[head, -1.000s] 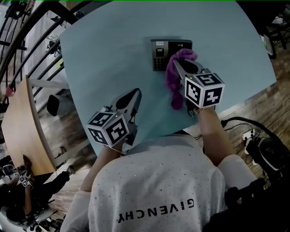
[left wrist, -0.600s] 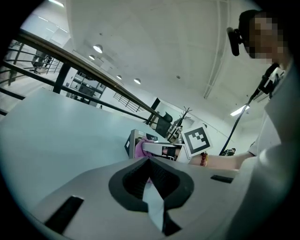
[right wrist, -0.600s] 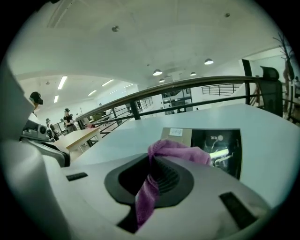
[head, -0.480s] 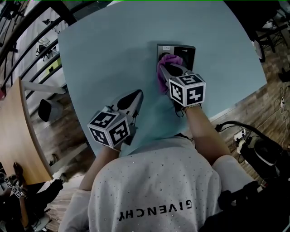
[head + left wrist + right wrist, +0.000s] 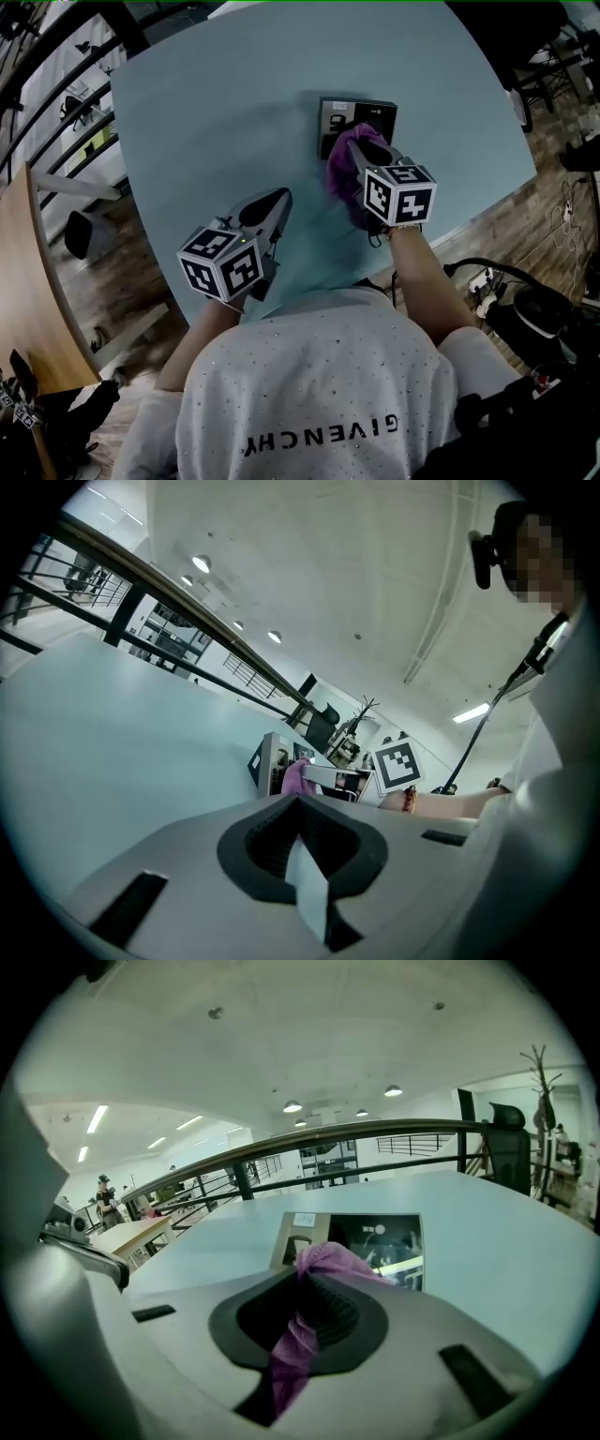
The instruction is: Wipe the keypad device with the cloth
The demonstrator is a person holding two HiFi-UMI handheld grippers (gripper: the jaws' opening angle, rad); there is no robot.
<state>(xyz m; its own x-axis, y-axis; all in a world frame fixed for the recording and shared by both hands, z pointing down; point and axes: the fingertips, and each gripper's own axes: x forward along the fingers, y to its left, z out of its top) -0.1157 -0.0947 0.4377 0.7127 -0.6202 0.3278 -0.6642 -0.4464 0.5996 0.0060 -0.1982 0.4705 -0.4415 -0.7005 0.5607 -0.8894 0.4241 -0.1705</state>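
Head view: my right gripper (image 5: 373, 152) was clamped on the purple cloth (image 5: 343, 178), draped over the near edge of the keypad device (image 5: 339, 114) on the table (image 5: 206, 103). The cloth looked limp and light, so a bunched grip seemed best. My left gripper (image 5: 270, 204) sat closed and empty.

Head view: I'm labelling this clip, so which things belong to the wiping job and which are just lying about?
Job: keypad device, purple cloth, right gripper with jaws shut on the cloth.
Lying about: left gripper, jaws shut and empty; wooden table; floor cables.
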